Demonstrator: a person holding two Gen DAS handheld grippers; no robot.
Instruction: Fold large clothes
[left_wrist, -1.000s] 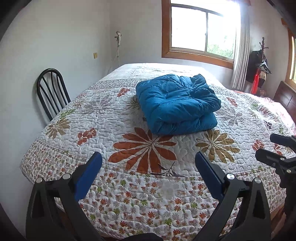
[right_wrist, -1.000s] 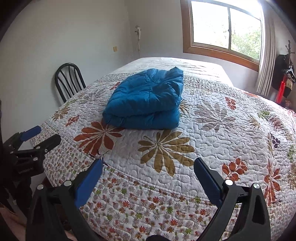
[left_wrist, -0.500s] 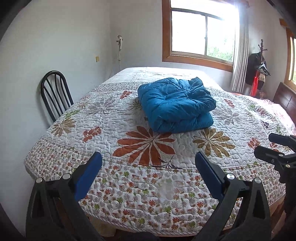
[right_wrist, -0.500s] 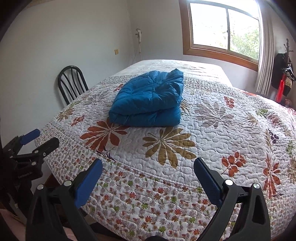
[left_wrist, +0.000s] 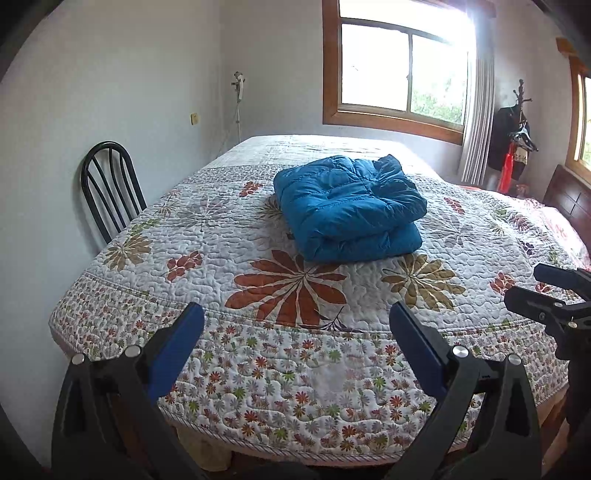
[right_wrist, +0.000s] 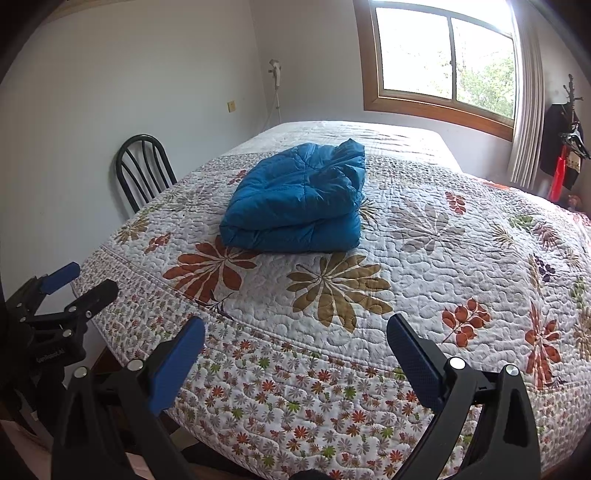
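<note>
A: Blue puffer jacket (left_wrist: 349, 208) — where?
B: Mid-bed (left_wrist: 207, 295), folded in a compact stack; looks finished.
A: Grippers?
B: Left gripper (left_wrist: 295, 332), right gripper (right_wrist: 295, 334): both spread, empty, off the near bed edge, well clear.

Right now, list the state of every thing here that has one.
blue jacket: folded into a bundle, lying on the bed
left gripper: open, empty, off the bed
right gripper: open, empty, off the bed
window: appears shut
curtain: drawn aside
</note>
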